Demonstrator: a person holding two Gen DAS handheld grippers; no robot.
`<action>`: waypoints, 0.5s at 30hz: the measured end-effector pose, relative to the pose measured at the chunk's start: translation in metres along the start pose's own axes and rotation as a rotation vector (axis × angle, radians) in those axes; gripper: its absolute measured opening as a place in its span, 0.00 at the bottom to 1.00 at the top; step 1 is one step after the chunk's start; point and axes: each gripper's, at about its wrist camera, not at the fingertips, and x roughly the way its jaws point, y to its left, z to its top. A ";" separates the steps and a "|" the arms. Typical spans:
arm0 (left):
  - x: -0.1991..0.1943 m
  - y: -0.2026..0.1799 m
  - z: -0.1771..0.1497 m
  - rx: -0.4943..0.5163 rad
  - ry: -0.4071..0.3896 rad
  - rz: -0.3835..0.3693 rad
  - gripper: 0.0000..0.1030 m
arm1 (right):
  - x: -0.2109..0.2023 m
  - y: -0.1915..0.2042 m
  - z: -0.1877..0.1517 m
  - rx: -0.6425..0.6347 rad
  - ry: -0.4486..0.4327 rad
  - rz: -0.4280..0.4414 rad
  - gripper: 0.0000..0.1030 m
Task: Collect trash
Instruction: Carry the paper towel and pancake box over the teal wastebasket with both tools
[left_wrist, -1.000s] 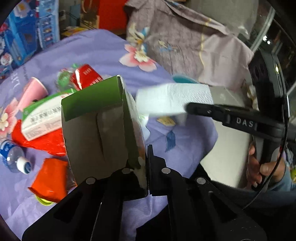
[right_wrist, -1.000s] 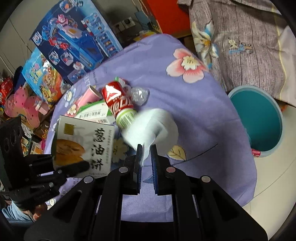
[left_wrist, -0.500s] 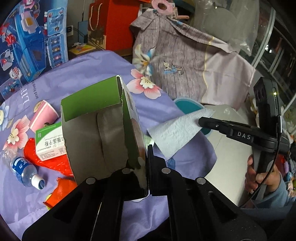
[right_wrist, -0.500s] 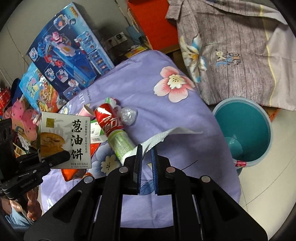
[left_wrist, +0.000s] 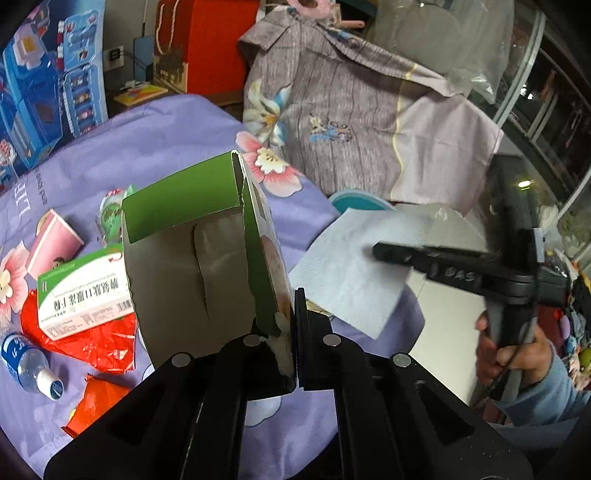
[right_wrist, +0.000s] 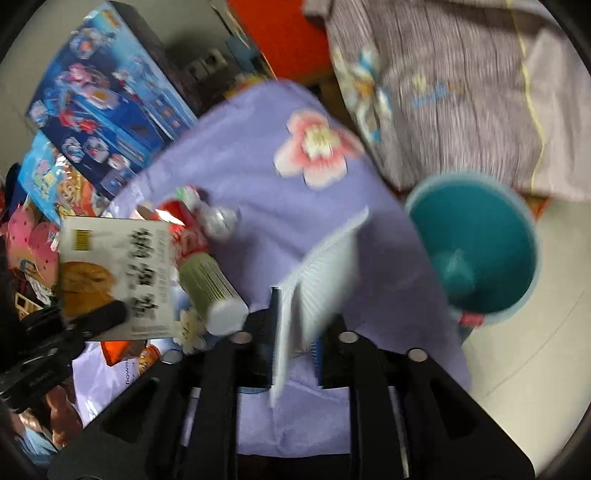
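The right gripper, its fingers now opening, lets go of a white paper towel that a moment ago was pinched tight; the sheet hangs loose between them, short of the teal bin on the floor at far right. The left gripper stays clenched on a green-and-white food box above the purple floral bed, where a bottle, cup and wrappers remain. The towel looks released early, so it may miss the bin.
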 end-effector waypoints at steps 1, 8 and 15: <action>0.001 0.003 -0.001 -0.004 0.004 0.002 0.04 | 0.007 -0.003 -0.001 0.017 0.009 -0.004 0.50; 0.003 0.024 0.001 -0.040 0.006 0.009 0.04 | 0.048 0.000 0.003 -0.006 0.017 -0.049 0.61; 0.008 0.026 0.012 -0.048 0.015 -0.006 0.04 | 0.035 0.001 0.012 0.004 -0.036 -0.028 0.02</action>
